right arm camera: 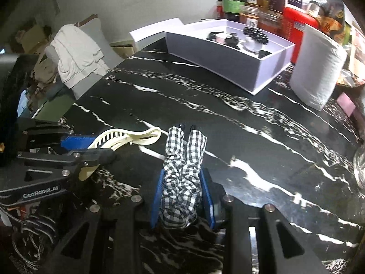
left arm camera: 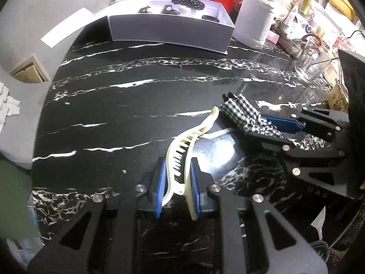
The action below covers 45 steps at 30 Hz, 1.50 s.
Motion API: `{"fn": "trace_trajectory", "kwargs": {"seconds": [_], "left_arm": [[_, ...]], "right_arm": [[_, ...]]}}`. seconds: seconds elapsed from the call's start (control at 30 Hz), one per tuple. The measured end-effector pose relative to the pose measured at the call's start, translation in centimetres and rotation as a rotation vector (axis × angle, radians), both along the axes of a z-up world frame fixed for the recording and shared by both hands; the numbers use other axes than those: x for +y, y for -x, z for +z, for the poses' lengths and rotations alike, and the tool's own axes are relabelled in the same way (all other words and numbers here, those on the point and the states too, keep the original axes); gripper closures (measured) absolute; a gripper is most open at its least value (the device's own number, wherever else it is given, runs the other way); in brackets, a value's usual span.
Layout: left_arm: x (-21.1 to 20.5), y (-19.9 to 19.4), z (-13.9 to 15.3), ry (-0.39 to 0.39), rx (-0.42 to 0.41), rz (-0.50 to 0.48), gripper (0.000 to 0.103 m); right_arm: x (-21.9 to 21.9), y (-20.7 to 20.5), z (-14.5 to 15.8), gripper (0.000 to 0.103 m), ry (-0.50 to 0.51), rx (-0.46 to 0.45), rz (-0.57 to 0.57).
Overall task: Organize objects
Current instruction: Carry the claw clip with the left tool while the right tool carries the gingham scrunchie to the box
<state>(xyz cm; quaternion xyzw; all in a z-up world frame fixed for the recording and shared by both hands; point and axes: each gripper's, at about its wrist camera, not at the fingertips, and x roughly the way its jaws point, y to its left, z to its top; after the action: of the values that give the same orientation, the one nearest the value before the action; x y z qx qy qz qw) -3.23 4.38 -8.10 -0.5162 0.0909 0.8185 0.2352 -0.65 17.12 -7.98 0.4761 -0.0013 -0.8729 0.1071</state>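
Both pickups look done: the left gripper [left arm camera: 175, 180] is clenched on the cream clip [left arm camera: 182, 150], the right gripper [right arm camera: 182, 196] on the checked bow [right arm camera: 182, 171], just beside each other. Next, likely carry both across the bare tabletop [left arm camera: 136, 114], over the near wall, into the box [left arm camera: 171, 32]

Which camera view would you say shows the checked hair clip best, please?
The right wrist view: the checked hair clip fills the centre, lengthwise, clamped in the right gripper. The left wrist view shows it smaller, off to the right, partly hidden by that gripper.
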Motion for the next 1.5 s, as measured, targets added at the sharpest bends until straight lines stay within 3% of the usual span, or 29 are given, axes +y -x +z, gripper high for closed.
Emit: {"fn": "trace_trajectory", "kwargs": {"seconds": [0.83,1.5], "left_arm": [[-0.5,3.1,4.5,0.025,0.108,-0.077,0.084],[3.4,7.0,8.4,-0.025,0.188,-0.11,0.084]], "right_arm": [[-2.2,2.5,4.1,0.071,-0.064,0.061,0.058],[1.3,5.2,8.4,0.071,-0.09,0.153,0.023]]}}
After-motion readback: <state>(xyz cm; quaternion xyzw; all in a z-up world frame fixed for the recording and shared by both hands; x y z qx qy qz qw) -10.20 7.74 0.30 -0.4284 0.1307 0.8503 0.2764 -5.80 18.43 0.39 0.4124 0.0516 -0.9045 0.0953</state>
